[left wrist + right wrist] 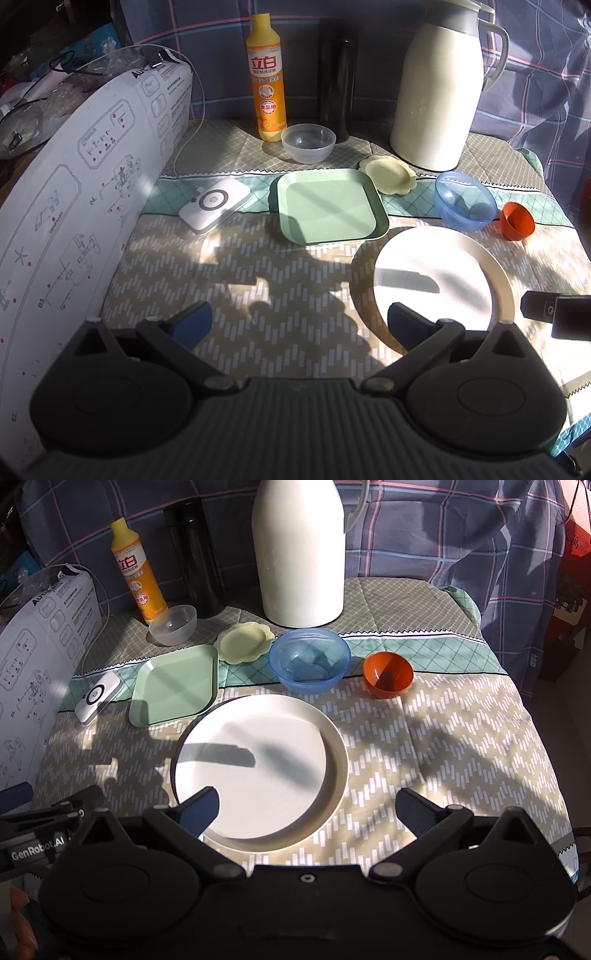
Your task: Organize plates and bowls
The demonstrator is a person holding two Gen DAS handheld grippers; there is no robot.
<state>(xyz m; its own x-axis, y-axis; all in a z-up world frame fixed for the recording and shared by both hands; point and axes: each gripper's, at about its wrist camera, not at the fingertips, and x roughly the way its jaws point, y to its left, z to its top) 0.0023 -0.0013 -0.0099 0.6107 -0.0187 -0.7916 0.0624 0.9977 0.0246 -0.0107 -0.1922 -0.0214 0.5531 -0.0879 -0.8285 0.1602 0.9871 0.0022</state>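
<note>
A large round white plate (258,768) lies on the patterned cloth near the front; it also shows in the left wrist view (439,280). Behind it are a square green plate (175,685) (328,206), a pale yellow flower-shaped dish (243,640) (388,171), a blue bowl (309,659) (463,201), an orange bowl (388,674) (517,220) and a clear bowl (173,624) (308,142). My left gripper (299,321) is open and empty above the cloth, left of the white plate. My right gripper (308,810) is open and empty over the white plate's near edge.
A white thermos jug (301,554), a dark flask (194,554) and an orange detergent bottle (136,572) stand at the back. A white charger with cable (98,698) lies at left beside a white printed box (74,184). The table edge drops off at right.
</note>
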